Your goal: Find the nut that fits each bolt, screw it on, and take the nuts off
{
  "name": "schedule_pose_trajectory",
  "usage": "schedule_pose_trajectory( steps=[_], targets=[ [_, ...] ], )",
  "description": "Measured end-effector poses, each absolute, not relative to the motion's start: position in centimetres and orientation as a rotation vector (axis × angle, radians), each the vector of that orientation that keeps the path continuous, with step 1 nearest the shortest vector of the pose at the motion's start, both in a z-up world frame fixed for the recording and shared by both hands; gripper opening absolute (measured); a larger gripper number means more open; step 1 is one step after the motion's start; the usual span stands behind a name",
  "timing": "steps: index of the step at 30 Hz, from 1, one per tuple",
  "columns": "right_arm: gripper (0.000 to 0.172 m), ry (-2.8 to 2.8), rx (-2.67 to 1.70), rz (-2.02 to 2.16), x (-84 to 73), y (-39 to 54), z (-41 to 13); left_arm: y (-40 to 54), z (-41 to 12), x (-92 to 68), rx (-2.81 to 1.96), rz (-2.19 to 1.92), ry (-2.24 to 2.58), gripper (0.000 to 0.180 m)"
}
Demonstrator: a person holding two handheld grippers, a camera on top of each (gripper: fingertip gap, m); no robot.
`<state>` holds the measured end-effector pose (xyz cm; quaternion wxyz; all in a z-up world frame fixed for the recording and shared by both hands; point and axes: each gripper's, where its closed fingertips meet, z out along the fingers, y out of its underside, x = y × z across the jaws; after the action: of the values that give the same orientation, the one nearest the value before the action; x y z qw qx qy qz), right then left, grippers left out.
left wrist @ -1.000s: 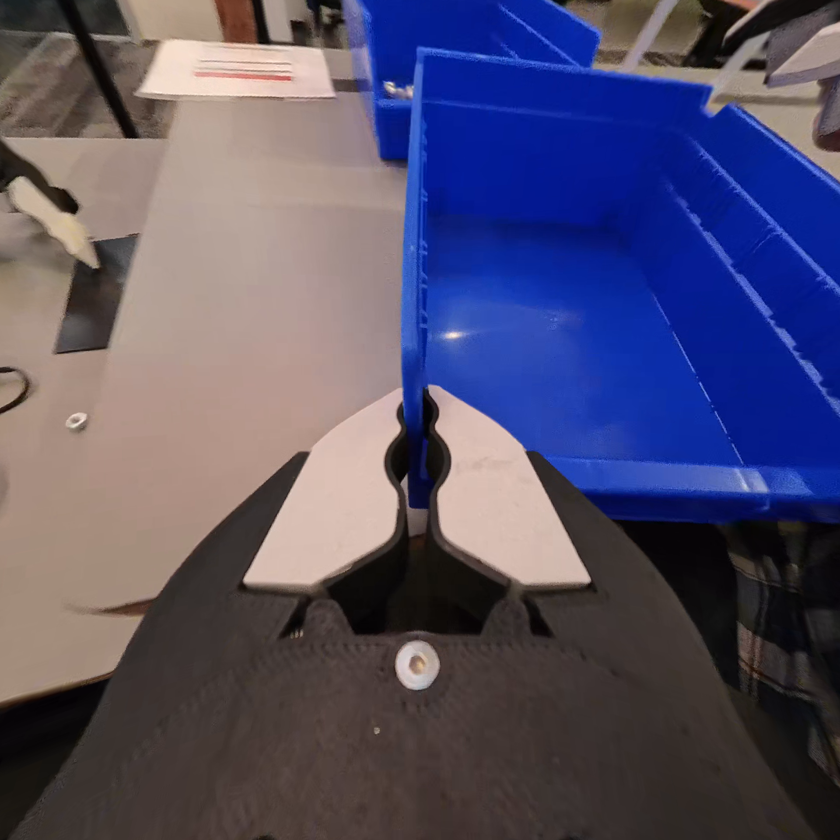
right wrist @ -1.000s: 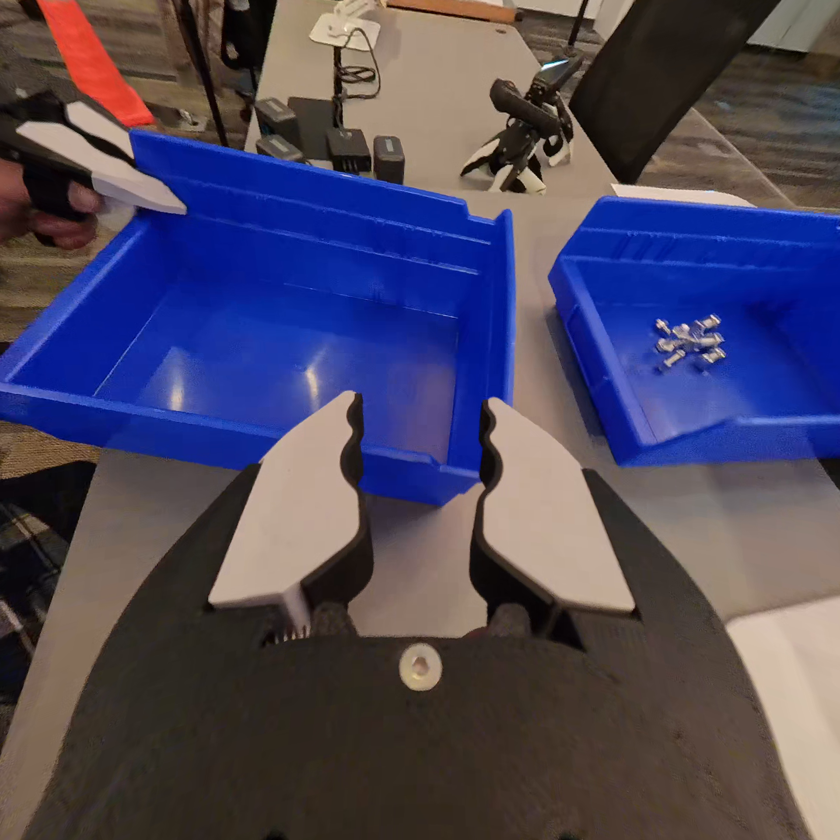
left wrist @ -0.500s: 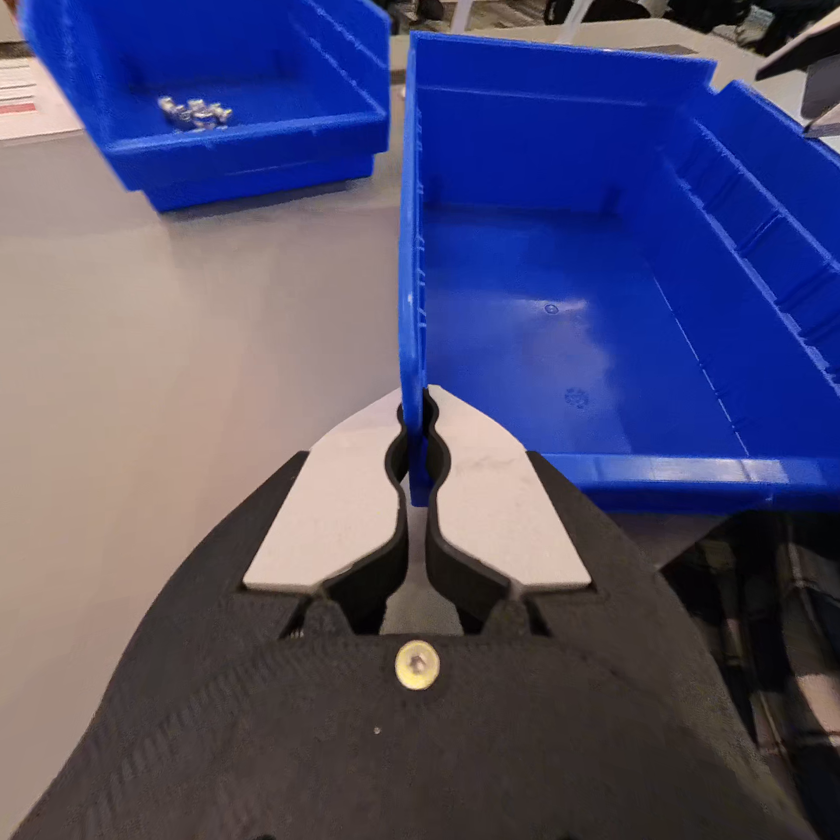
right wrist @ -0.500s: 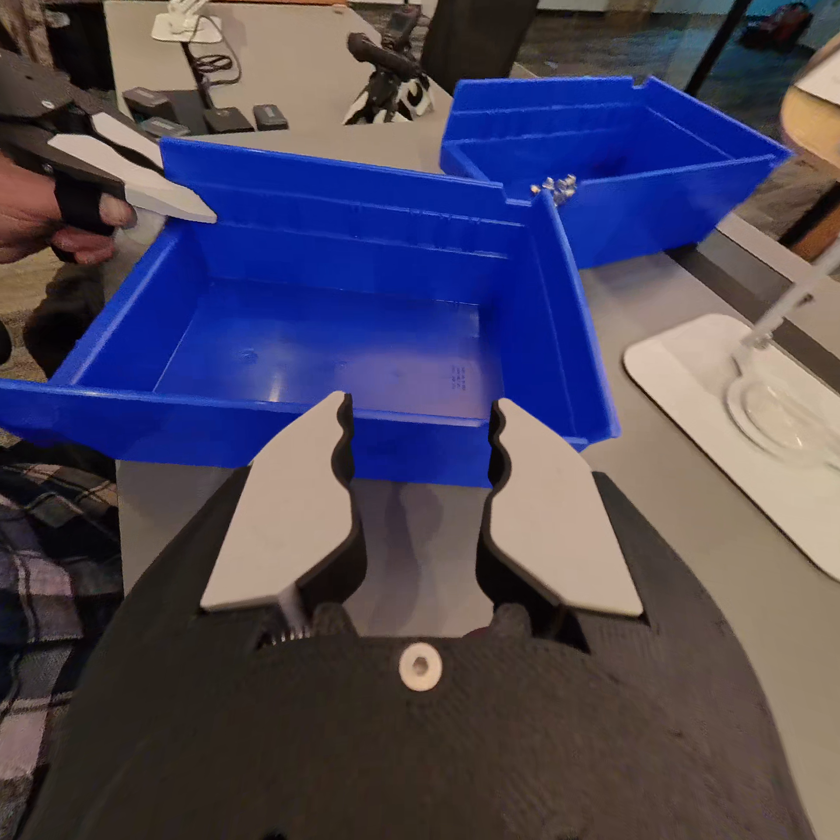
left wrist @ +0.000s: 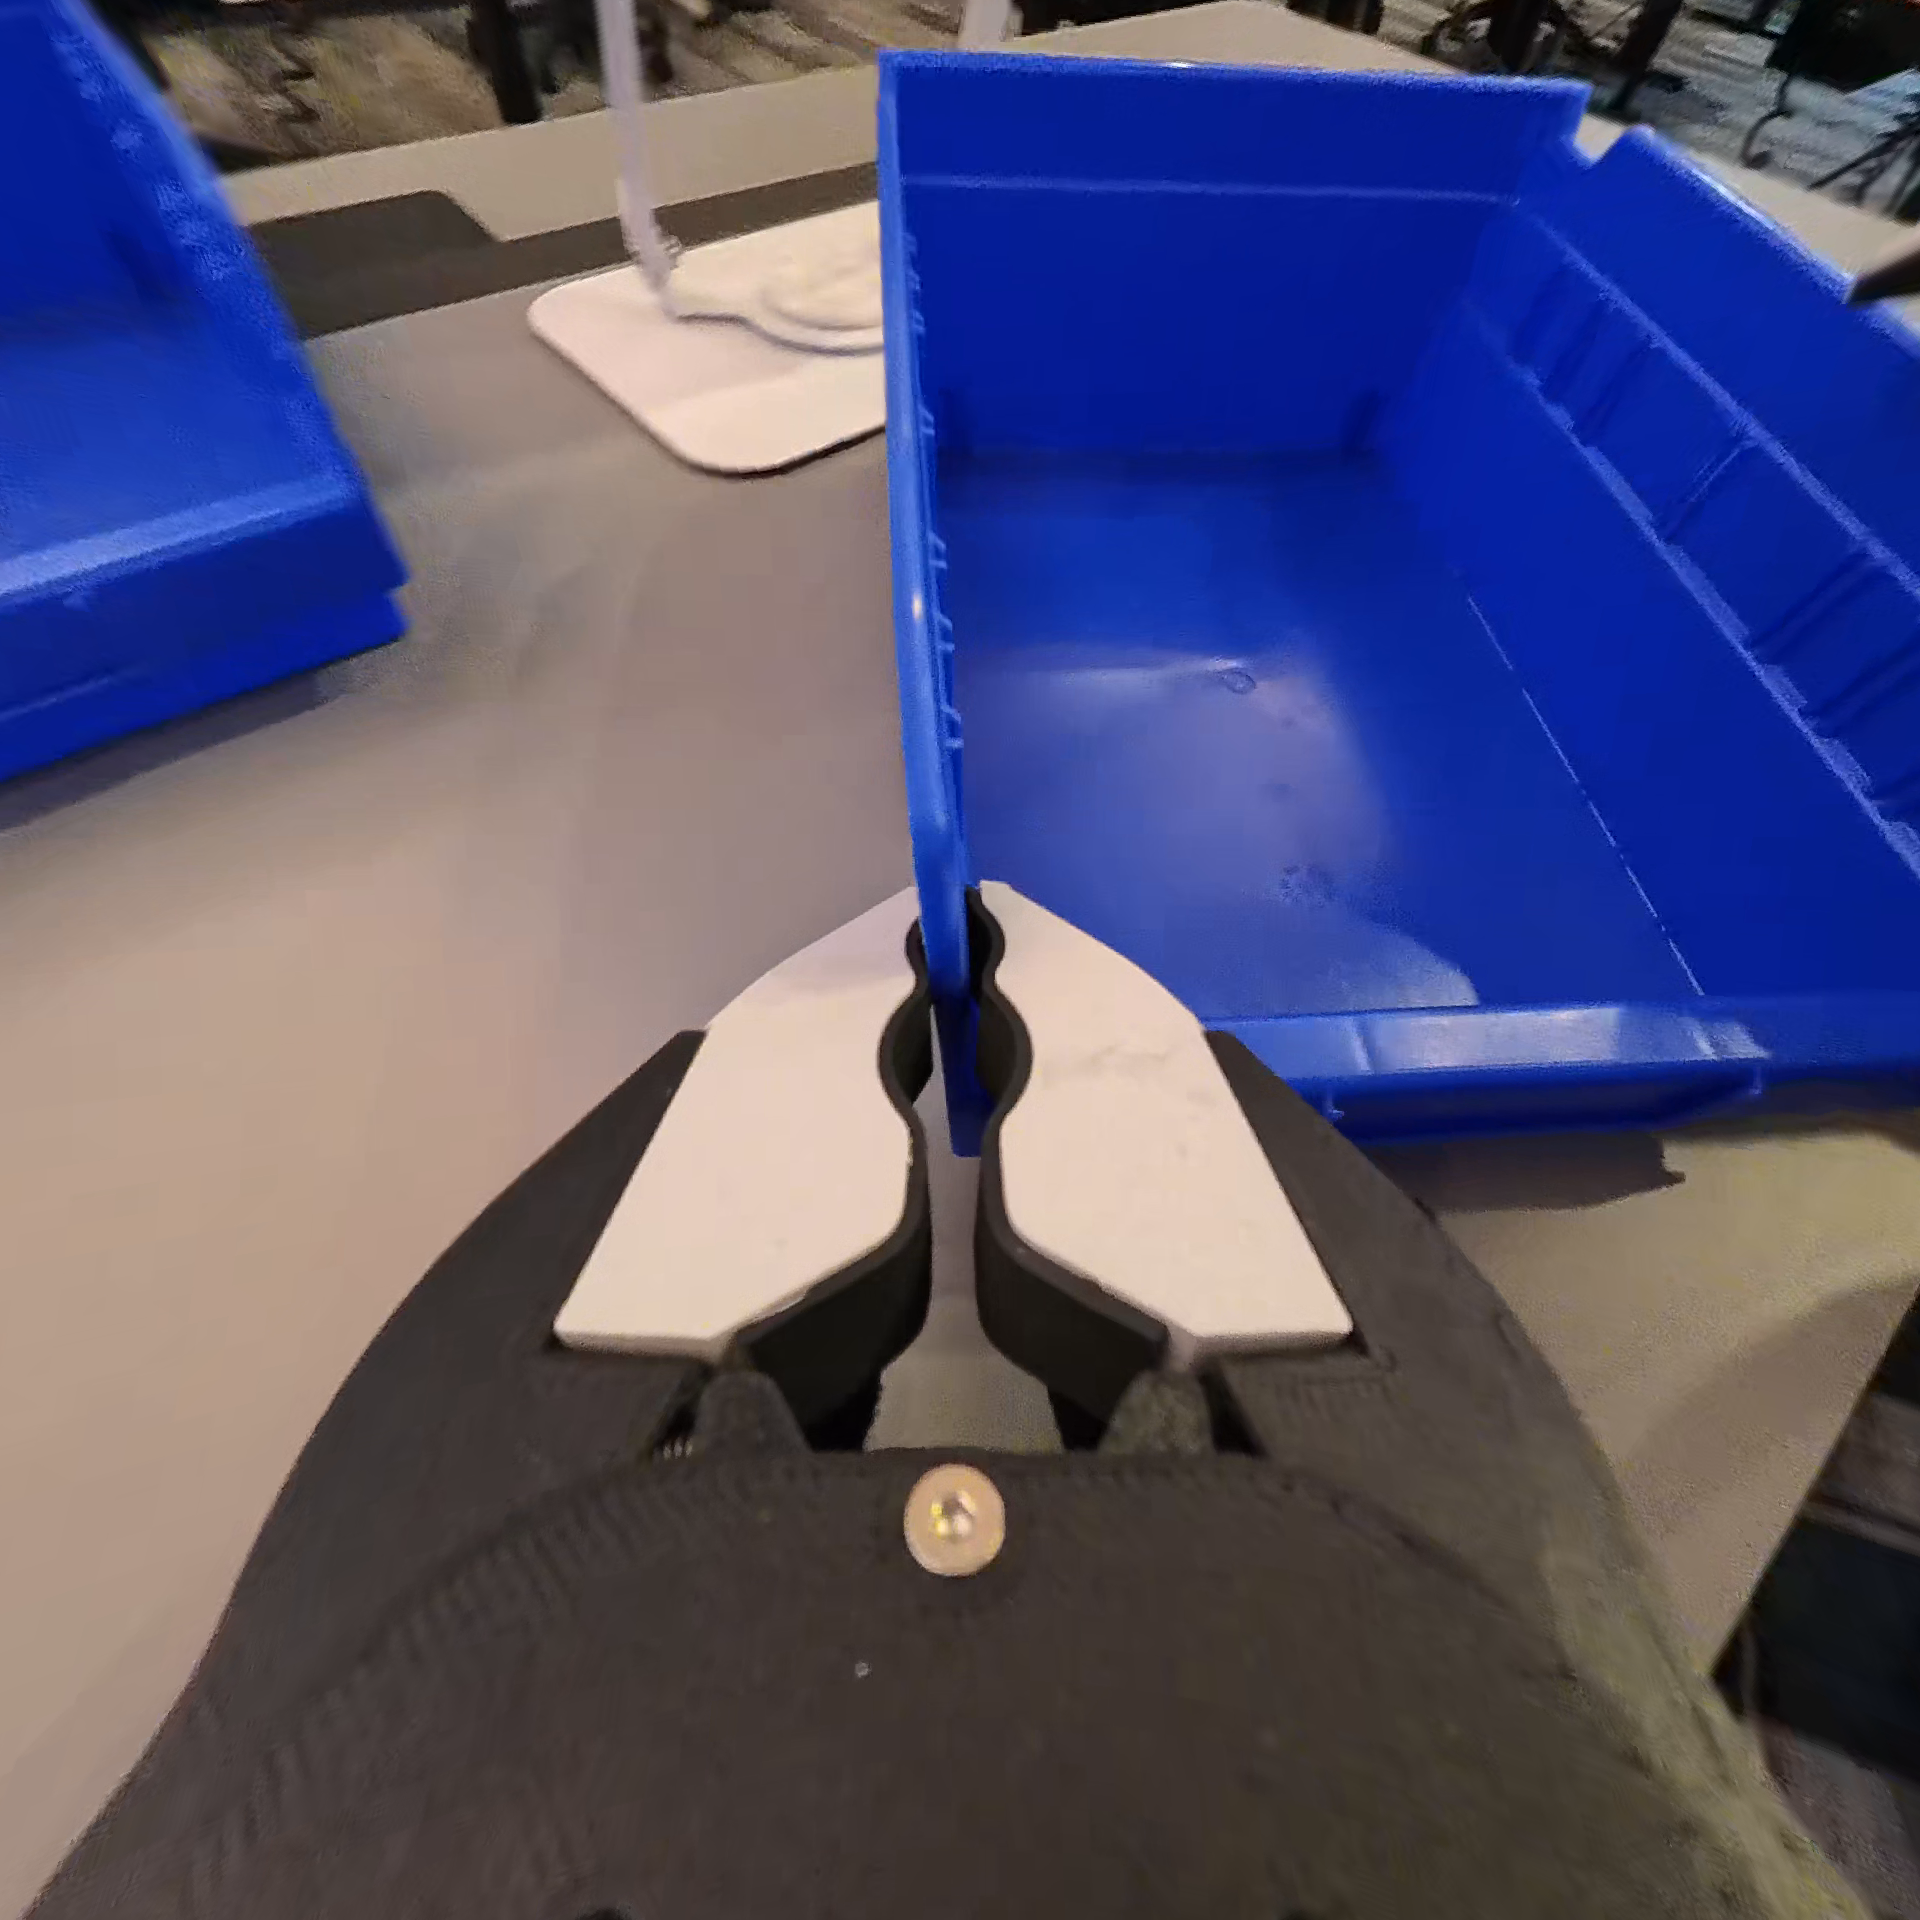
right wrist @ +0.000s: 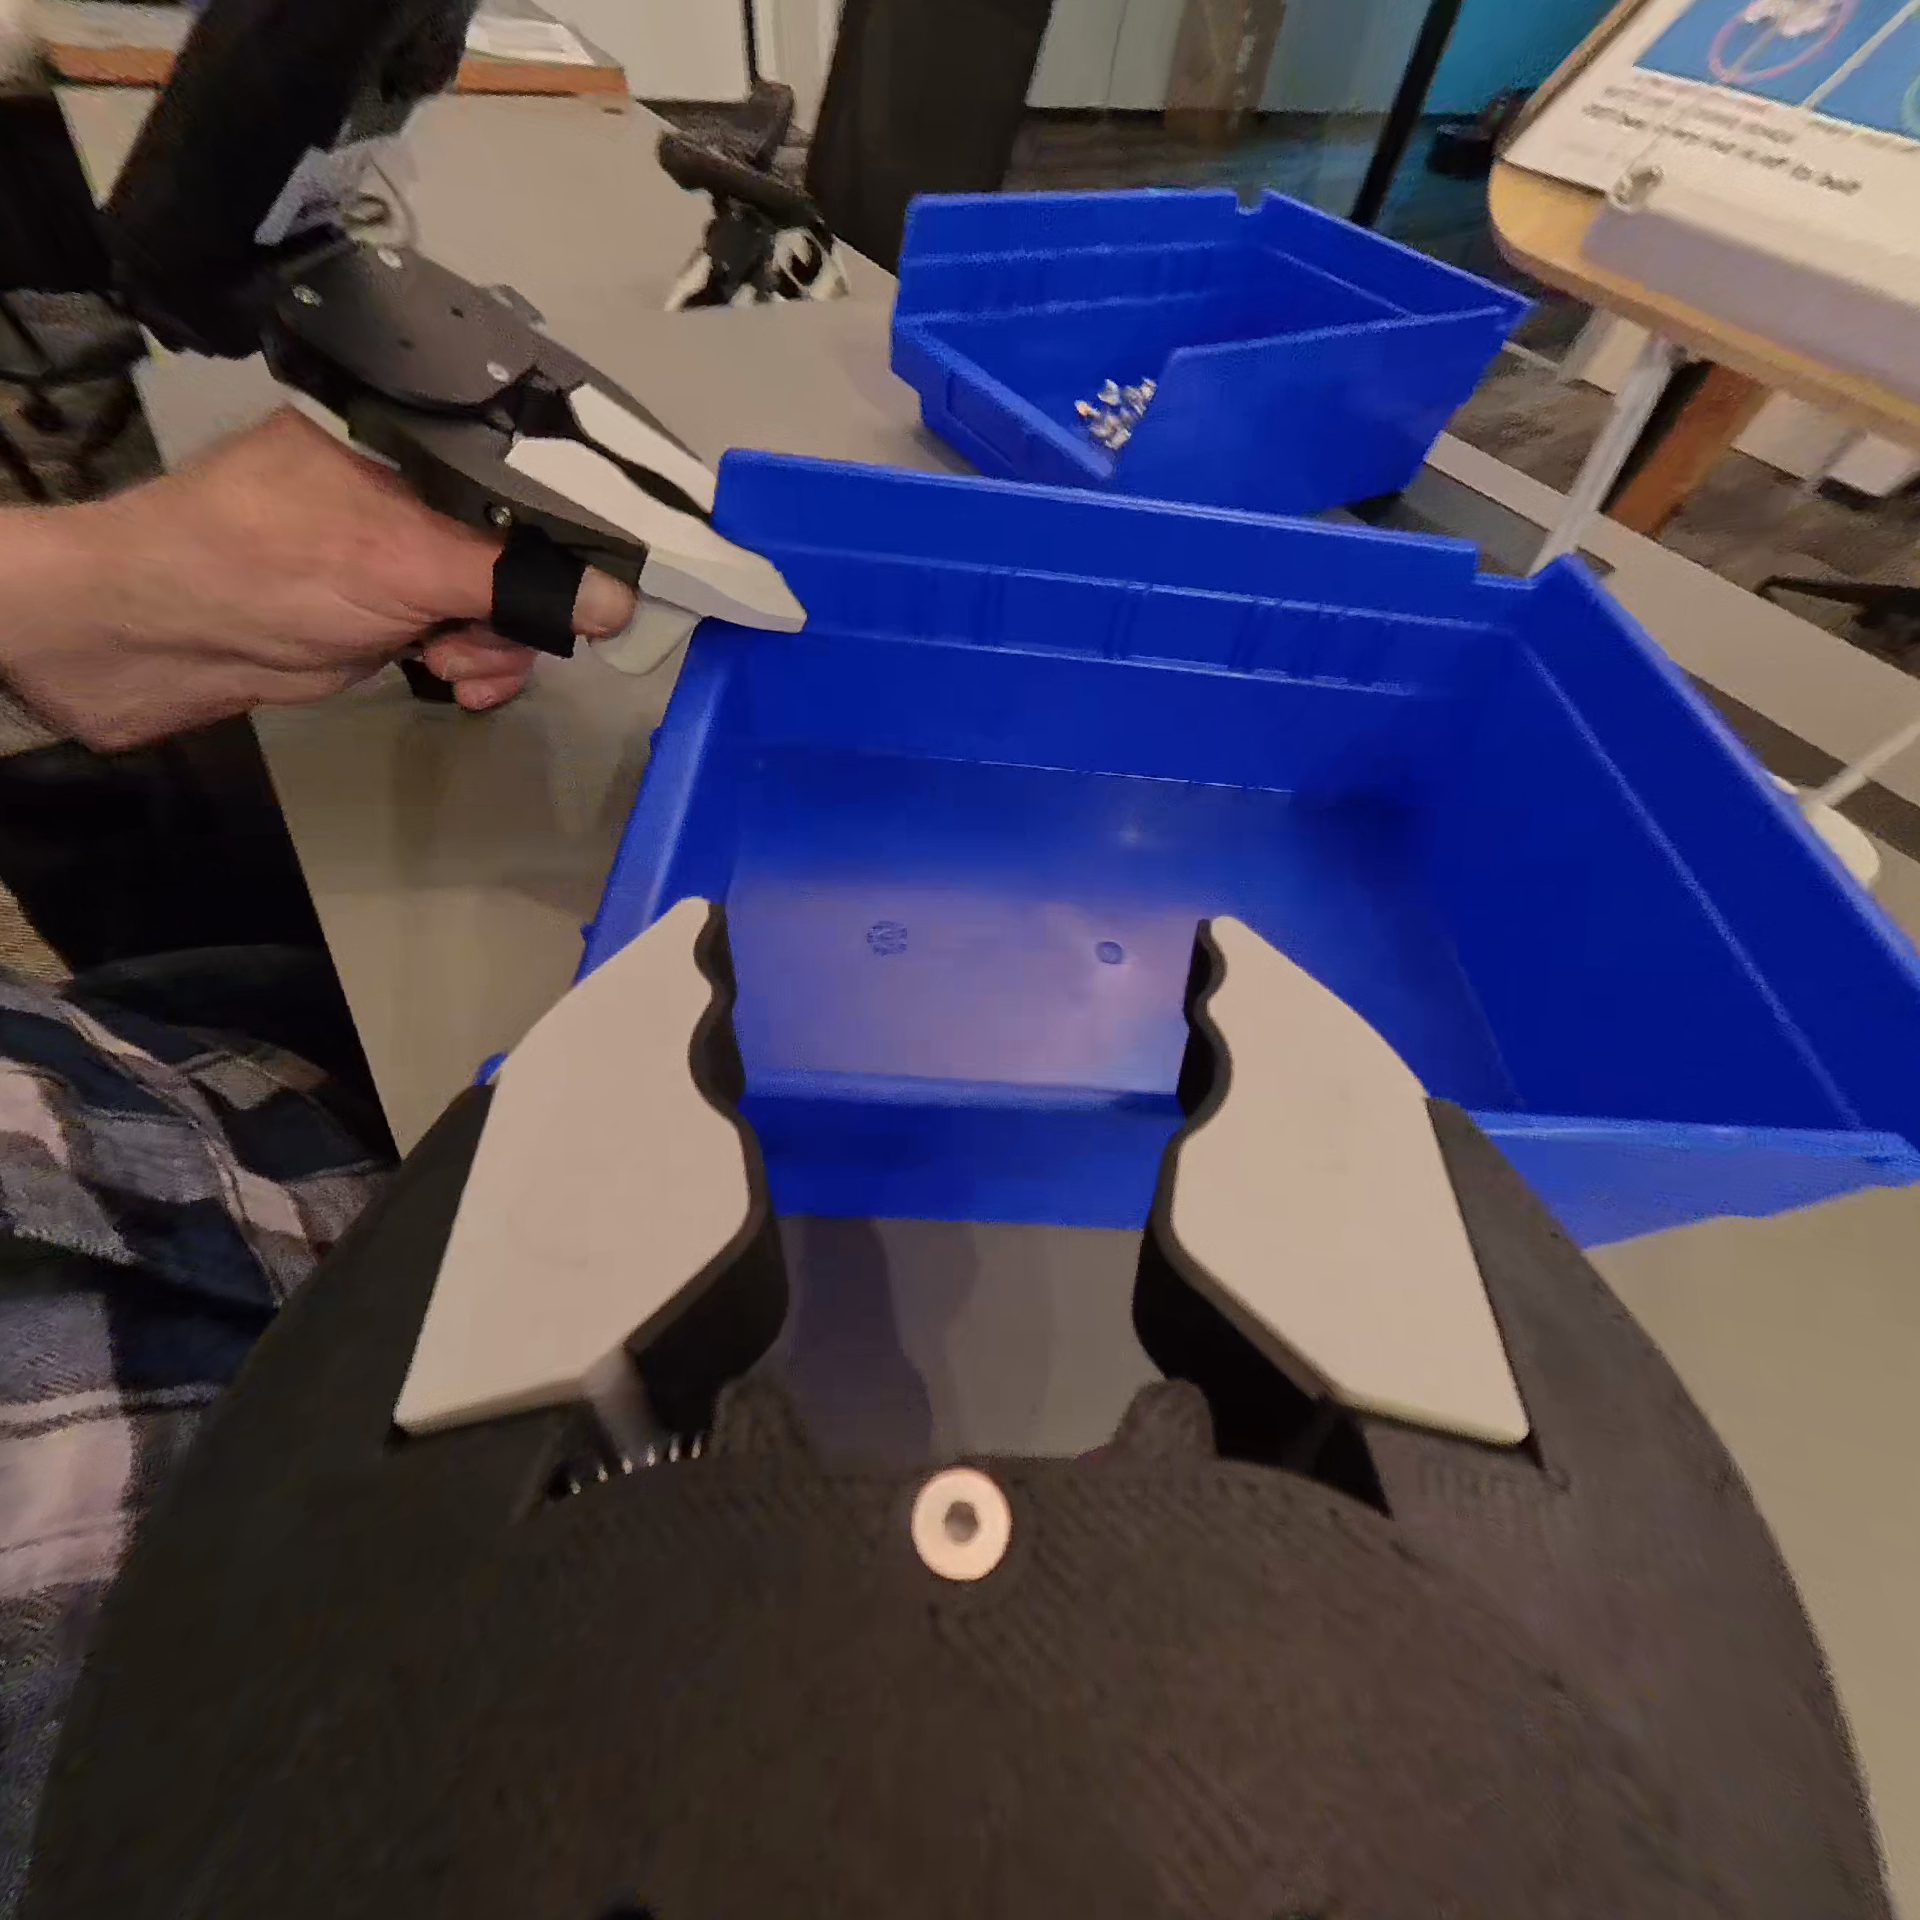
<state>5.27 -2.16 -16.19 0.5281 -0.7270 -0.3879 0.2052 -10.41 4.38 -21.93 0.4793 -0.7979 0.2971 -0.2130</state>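
Left gripper (left wrist: 943, 935): fingers (left wrist: 1101, 1049) pressed together on the side wall of the large blue bin (left wrist: 1247, 727), one pad on the outer face, one on the inner face, at the near corner of the wall. Same grasp seen from the right wrist view, with the left gripper (right wrist: 769, 613) at the far left corner of the large blue bin (right wrist: 1091, 831), held by a hand (right wrist: 260, 582). Floor of this bin bare and shiny ahead and to the right of the left fingers.

Right gripper (right wrist: 956, 966): fingers (right wrist: 613, 1143) wide apart, nothing between the pads. Near wall of the bin just ahead of and below these fingertips, not touched by them.

Small blue bin (right wrist: 1247, 343) stood well beyond the right fingers, behind the large one and apart from it. Inside it, a small heap of silver bolts and nuts (right wrist: 1117, 405), too small to tell one from another. Same small blue bin (left wrist: 156, 468) seen blurred to the far left of the left fingers.

Grey table (left wrist: 468, 883) under both bins. White flat base (left wrist: 727, 384) with a thin white stem lay beyond the left fingers, just beside the far outer wall of the large bin. Plaid cloth (right wrist: 135, 1143) to the left of the right fingers.
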Motion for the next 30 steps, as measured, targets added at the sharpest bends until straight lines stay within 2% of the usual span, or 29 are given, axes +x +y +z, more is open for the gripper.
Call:
schedule_pose_trajectory(
  steps=[13, 16, 20, 23, 24, 25, 30],
  targets=[
    [0.066, -0.535, -1.891, 0.347, 17.8, -0.3, -16.7, 8.6, -21.9, 2.4, -1.92, -0.64, 0.857, 0.003],
    [0.08, -0.462, -1.88, 0.279, 20.4, -0.2, -15.3, 8.1, -21.7, 5.0, -1.905, -0.779, 0.891, 0.008],
    [0.082, -0.461, -1.832, 0.215, 19.8, -2.8, -15.5, 8.2, -21.8, 4.9, -1.912, -0.79, 0.916, 0.02],
    [0.083, -0.436, -1.895, 0.177, 20.1, -3.5, -18.2, 7.5, -22.4, 5.4, -1.946, -0.855, 0.95, 0.012],
    [0.074, -0.405, -1.916, 0.224, 20.0, -3.5, -18.8, 7.3, -22.6, 5.7, -1.952, -0.841, 0.967, 0.012],
    [0.057, -0.38, -1.945, 0.262, 20.1, -3.3, -19.4, 7.1, -22.6, 6.1, -1.944, -0.833, 0.99, 0.011],
    [0.033, -0.277, -1.991, 0.219, 24.5, -1.4, -20.2, 6.0, -22.5, 9.5, -1.936, -0.883, 1.076, 0.017]
  ],
)
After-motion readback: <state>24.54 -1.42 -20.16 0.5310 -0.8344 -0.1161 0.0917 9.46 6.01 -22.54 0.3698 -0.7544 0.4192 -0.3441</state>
